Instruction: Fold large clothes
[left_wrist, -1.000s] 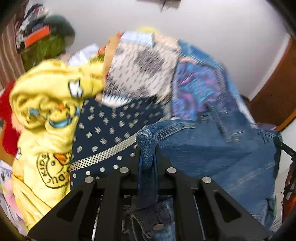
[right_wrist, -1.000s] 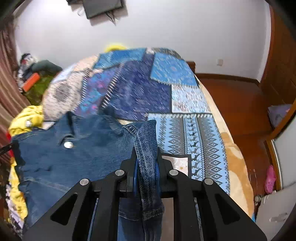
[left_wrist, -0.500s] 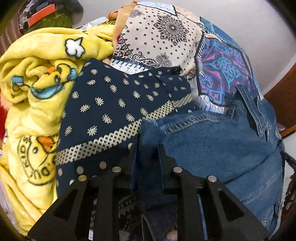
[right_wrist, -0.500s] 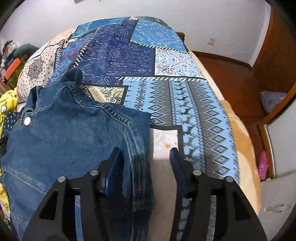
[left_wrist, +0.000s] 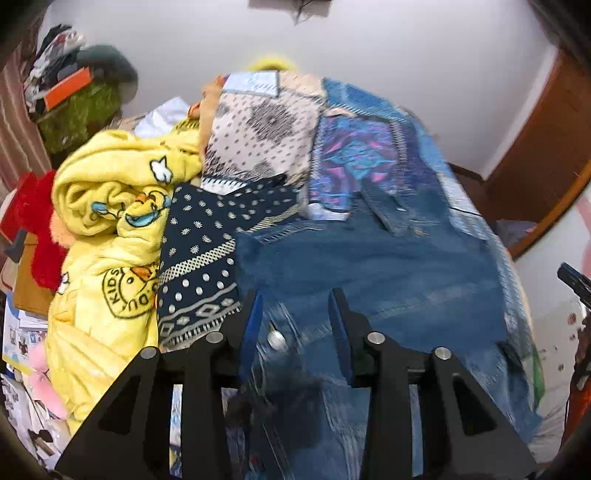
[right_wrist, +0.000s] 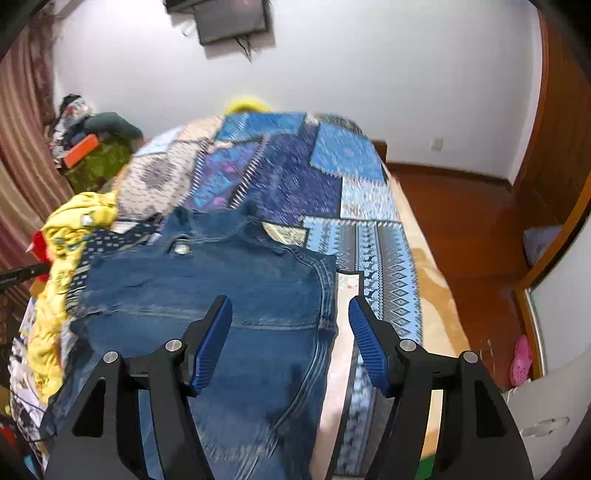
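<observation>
A blue denim jacket (right_wrist: 229, 291) lies spread on the patchwork bedspread (right_wrist: 317, 184), collar toward the far end. It also shows in the left wrist view (left_wrist: 369, 273). My left gripper (left_wrist: 295, 321) is open and empty, just above the jacket's left edge near a metal button (left_wrist: 275, 339). My right gripper (right_wrist: 290, 332) is open and empty, above the jacket's right side, its right pad (right_wrist: 364, 343) over the bedspread beside the jacket's seam.
A yellow duck-print blanket (left_wrist: 110, 229) and a navy dotted cloth (left_wrist: 207, 243) are piled to the left of the jacket. A cluttered green heap (right_wrist: 96, 162) sits by the striped curtain. The bed's right edge (right_wrist: 439, 295) drops to a wooden floor.
Both grippers have let go of the denim jacket and opened. The jacket has dropped flat onto the bed, and both grippers have lifted back a little.
</observation>
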